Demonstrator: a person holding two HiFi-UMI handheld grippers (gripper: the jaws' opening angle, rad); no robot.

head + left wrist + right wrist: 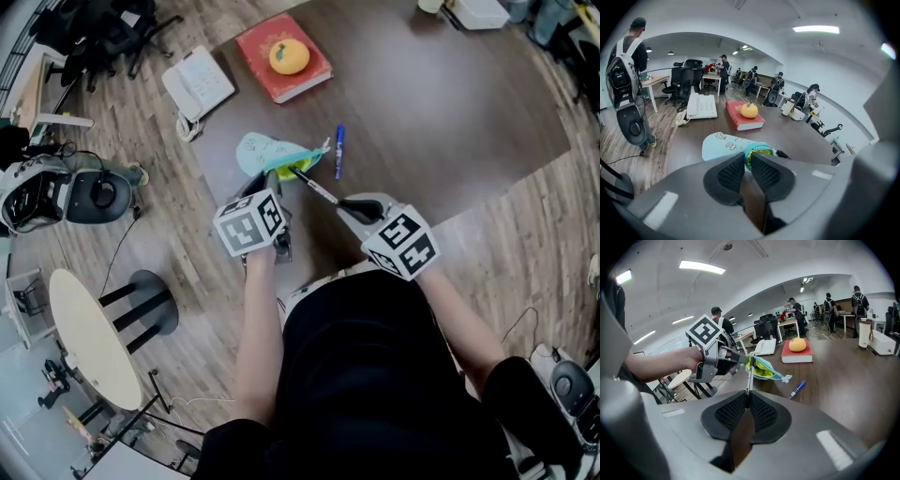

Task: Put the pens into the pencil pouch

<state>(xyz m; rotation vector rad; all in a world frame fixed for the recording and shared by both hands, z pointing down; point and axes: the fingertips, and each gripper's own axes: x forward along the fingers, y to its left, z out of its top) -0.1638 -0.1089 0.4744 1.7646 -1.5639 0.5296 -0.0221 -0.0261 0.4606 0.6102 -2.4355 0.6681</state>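
Nearly there: pen lined up with a held-open pouch

The pouch [265,153] lies on the table [450,112] straight ahead of the left gripper [275,176]. Its pale blue body stretches away from the jaws, and its zip end is pinched between them. In the left gripper view the two pads have closed narrowly on the teal rim, with the yellow lining showing just past the tips. That hold looks meant to anchor the pouch and keep its mouth gaping, so a pen can slide in without pushing the fabric away.

The right gripper [342,204] clamps the pen [314,187] by its rear end. The shaft runs forward from the pads, and its tip is right at the pouch mouth, just beside the left jaws. Gripping it at the back leaves most of its length free to go inside.

The blue pen [339,150] lies loose on the table, ahead of the right gripper and just beyond the pouch, so that one is yet to be packed. Farther out, well apart from both grippers, sits a book [309,75] with an orange [289,56] on it.

Both forearms reach forward from the body and draw in toward each other. The left gripper tips down onto the rim. The right gripper slants down and angles across toward the left one, so that the pen points at the opening.
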